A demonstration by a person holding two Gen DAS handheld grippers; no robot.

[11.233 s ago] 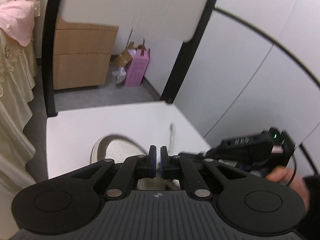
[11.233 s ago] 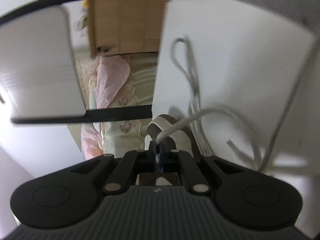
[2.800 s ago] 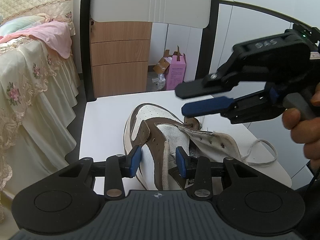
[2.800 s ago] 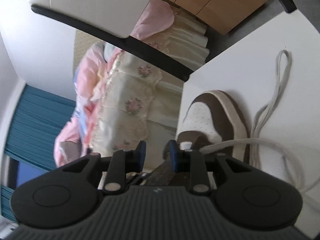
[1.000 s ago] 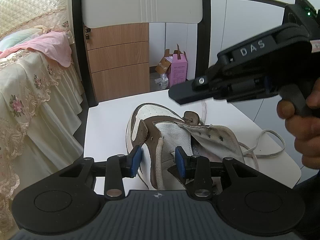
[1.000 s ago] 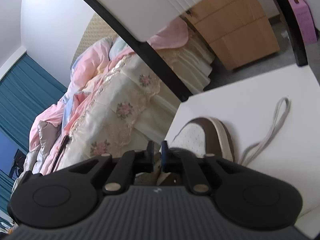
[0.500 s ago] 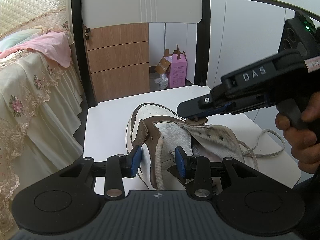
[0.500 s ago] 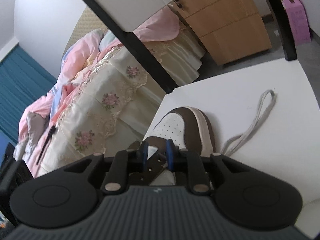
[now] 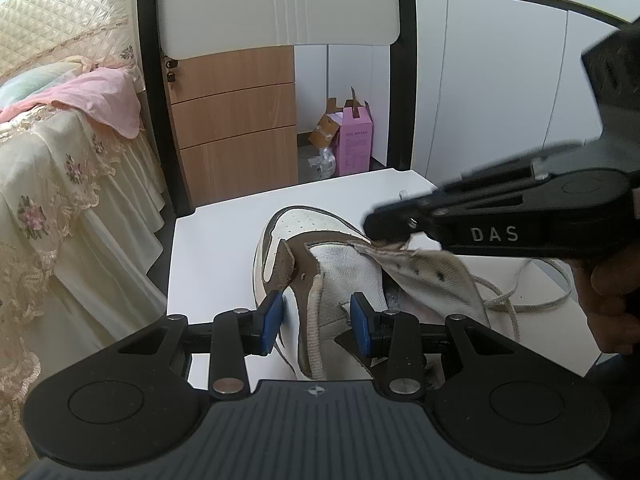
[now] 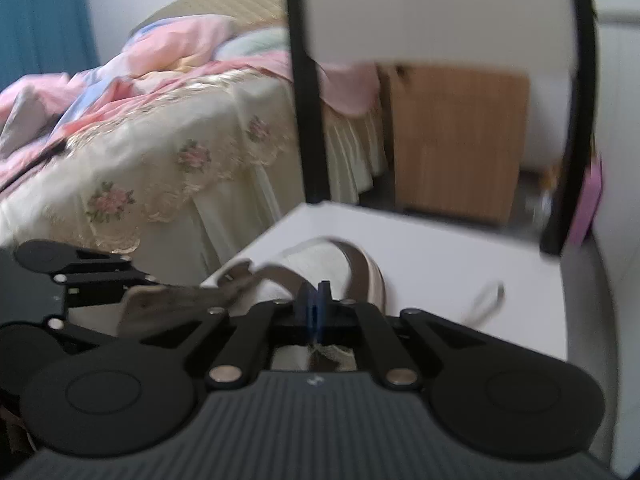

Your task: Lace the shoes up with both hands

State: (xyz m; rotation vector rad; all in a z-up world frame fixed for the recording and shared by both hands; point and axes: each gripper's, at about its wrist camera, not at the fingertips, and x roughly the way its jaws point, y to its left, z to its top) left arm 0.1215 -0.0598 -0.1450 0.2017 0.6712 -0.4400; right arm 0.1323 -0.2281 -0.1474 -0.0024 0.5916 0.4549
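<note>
The sneaker (image 9: 320, 264) lies unlaced on the white surface (image 9: 216, 248), its lace (image 9: 532, 304) loose alongside. Left tongs (image 9: 316, 318) grip its collar; right tongs (image 10: 313, 300) have just pinched shut on the eyelet flap (image 9: 424, 268). Threading remains.

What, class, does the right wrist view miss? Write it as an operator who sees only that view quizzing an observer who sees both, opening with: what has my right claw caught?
Observer: The right claw has just closed on the frayed tip of the shoe's eyelet flap.
Operator: Where is the lace?
Observer: The lace trails loose from under the flap onto the seat.
Operator: And the left claw?
Observer: The left claw clamps the shoe's side wall, one pad inside and one outside.
</note>
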